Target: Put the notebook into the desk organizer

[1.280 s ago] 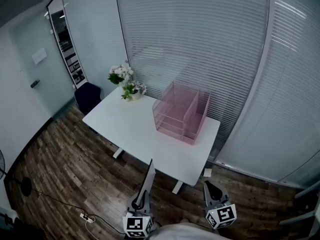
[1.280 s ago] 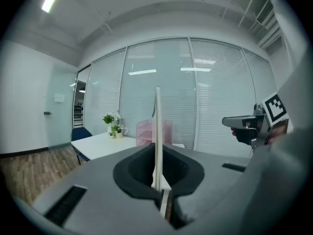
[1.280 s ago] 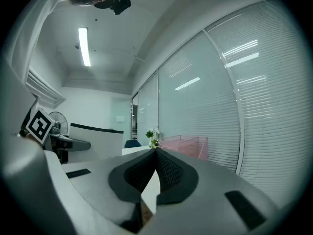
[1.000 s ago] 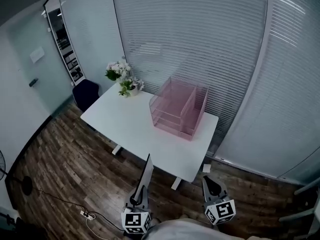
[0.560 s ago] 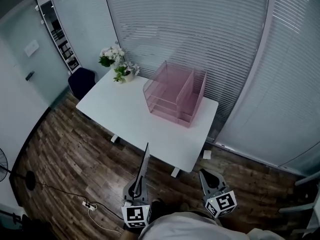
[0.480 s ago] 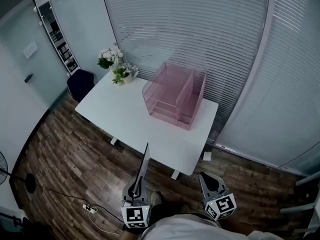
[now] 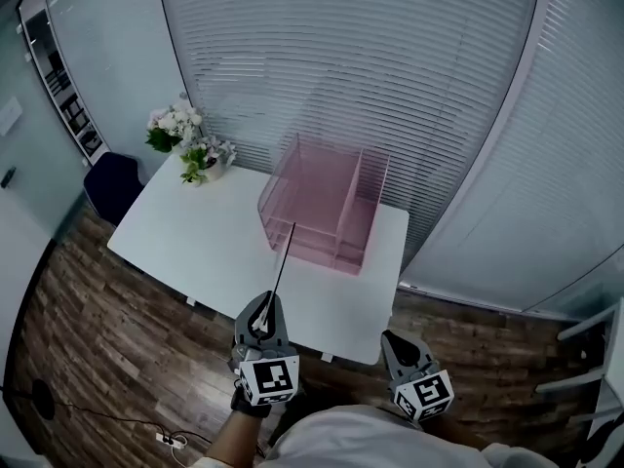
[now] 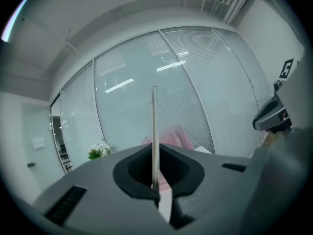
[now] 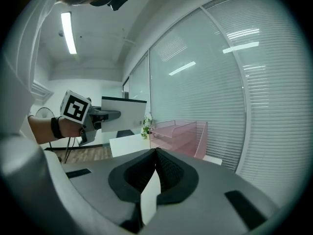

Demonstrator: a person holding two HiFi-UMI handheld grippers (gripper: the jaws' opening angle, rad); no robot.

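The pink see-through desk organizer point(image 7: 322, 208) stands at the back of the white table point(image 7: 195, 247), with tiered trays on its left and an upright slot on its right. My left gripper point(image 7: 261, 322) is shut on the thin notebook point(image 7: 281, 266), held upright and edge-on over the table's near edge, its far end near the organizer's front. In the left gripper view the notebook point(image 8: 154, 131) is a thin vertical line before the organizer point(image 8: 170, 137). My right gripper point(image 7: 395, 344) hangs shut and empty before the table's right corner. The right gripper view shows the notebook's point(image 9: 124, 112) pale side.
A vase of flowers point(image 7: 187, 142) sits at the table's far left corner, with a dark chair point(image 7: 109, 185) beside it. Glass walls with blinds point(image 7: 390, 86) close the room behind the table. A cable point(image 7: 117, 419) lies on the wood floor at the left.
The head view has come closer to the table. My left gripper has lifted forward with the notebook, which now reaches over the table toward the organizer. The right gripper has stayed low.
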